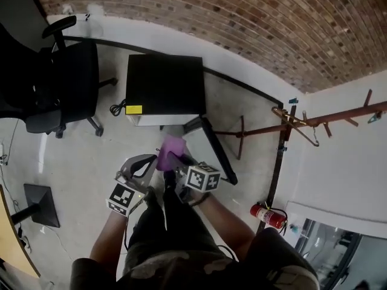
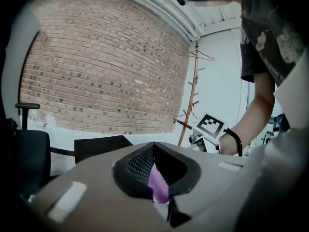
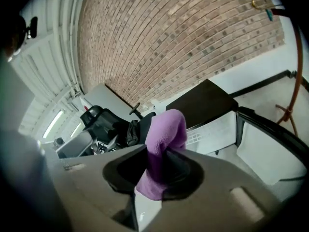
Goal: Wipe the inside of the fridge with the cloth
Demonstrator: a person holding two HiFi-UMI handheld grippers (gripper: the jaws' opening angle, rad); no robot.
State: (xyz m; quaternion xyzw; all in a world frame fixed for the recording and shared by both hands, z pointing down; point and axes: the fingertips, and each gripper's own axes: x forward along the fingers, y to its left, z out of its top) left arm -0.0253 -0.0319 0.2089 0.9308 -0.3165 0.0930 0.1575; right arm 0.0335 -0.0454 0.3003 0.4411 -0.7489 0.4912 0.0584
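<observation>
Purple cloth (image 1: 172,150), soft and nubby, bunched upright in tightly closed right claw (image 3: 162,172); one thin corner also pinched in closed left claw (image 2: 157,181). Held low over pale floor (image 1: 72,162), just short of small black fridge (image 1: 164,82), boxy and matte, straight ahead of both claws. Fridge door (image 1: 216,151) swung open to the right, white interior facing cloth. Probably nearer the opening on right-claw side; likely next: forward reach into cavity.

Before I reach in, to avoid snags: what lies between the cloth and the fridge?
Only bare floor between cloth and fridge, in the head view; the open door stands aside, rightward.
</observation>
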